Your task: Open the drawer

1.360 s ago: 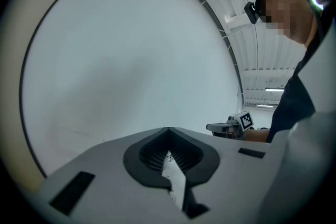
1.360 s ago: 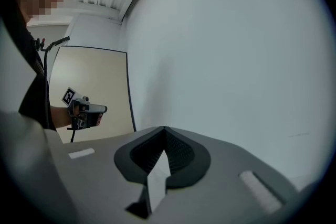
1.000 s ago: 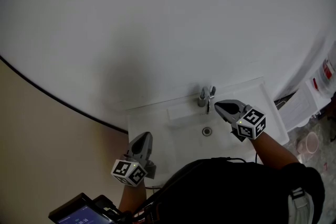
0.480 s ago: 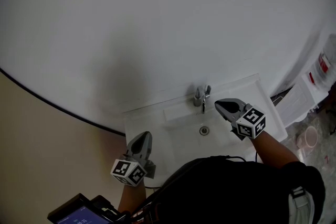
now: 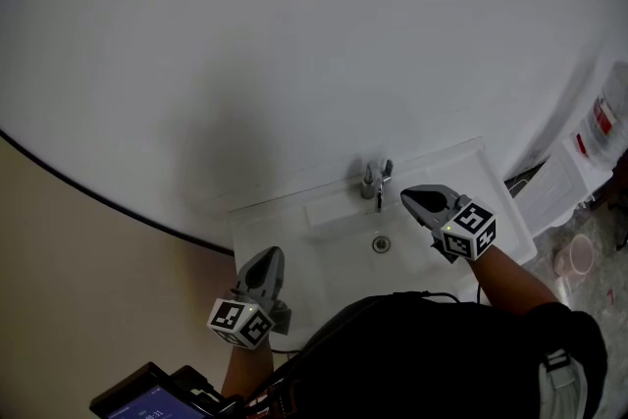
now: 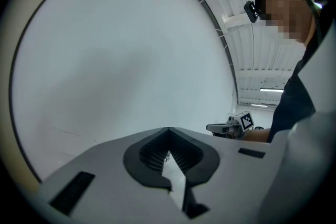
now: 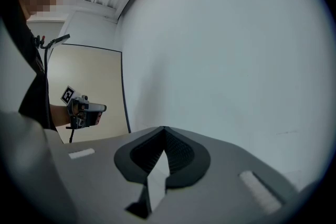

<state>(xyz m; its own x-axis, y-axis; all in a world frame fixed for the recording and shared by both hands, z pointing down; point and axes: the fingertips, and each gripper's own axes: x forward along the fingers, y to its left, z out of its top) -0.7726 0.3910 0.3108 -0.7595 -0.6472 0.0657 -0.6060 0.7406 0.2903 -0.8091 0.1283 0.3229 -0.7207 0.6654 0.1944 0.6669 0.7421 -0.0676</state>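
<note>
White wall (image 5: 294, 34) backs the sink (image 5: 257, 229), faucet (image 5: 374, 183) near right hand-held gripper (image 5: 406, 197).

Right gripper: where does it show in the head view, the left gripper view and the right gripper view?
Head view: right gripper at lower right, over the sink, near the faucet.
Left gripper view: right gripper small, right of centre, seen side-on.
Right gripper view: right gripper at bottom centre, its own jaws together and empty.
Shared landmark: the white wall in all three.
</note>
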